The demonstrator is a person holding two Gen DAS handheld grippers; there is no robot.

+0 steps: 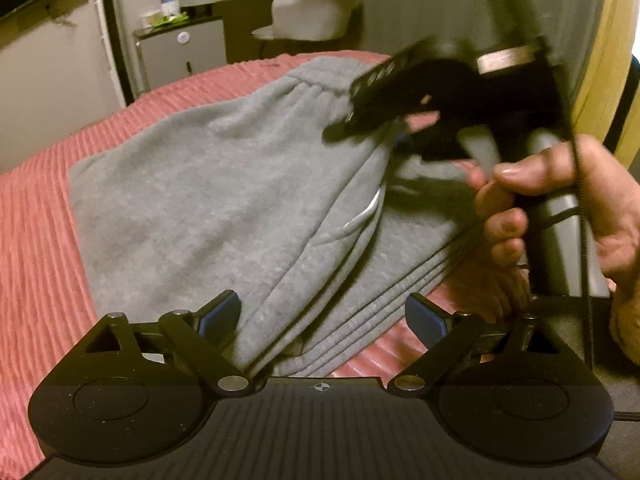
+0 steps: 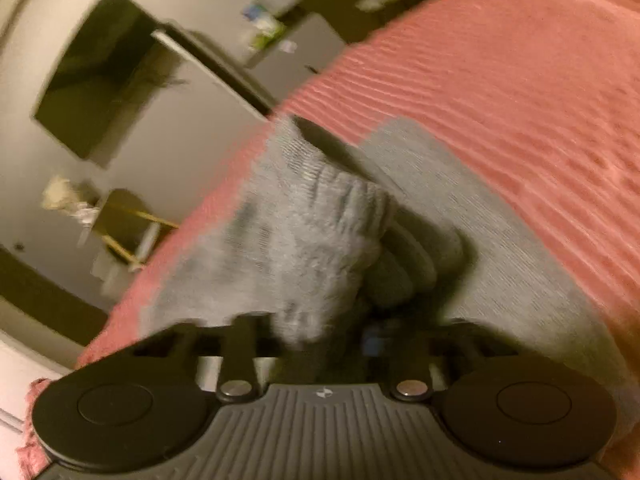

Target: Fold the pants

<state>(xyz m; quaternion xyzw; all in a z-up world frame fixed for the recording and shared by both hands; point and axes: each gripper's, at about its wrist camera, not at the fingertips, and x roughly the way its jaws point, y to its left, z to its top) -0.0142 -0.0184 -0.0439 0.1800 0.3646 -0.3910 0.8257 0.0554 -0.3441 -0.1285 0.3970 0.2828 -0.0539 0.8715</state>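
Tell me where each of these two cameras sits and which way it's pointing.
Left wrist: sits on the left tongs, which are open, looking across the grey pants on the pink bedspread toward a desk; the person's right hand and right tongs show.
Right wrist: sits on the right tongs, tilted and blurred, shut on a bunched part of the grey pants.
Both views share the pants, the bedspread and the room beyond.

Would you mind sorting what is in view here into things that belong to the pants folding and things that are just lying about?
Part of the job:
- grey pants
- pink bedspread under them
- left claw, open
- right claw, shut on the pants' elastic band

Just lying about:
- white chair
- grey cabinet
- dark screen on the wall
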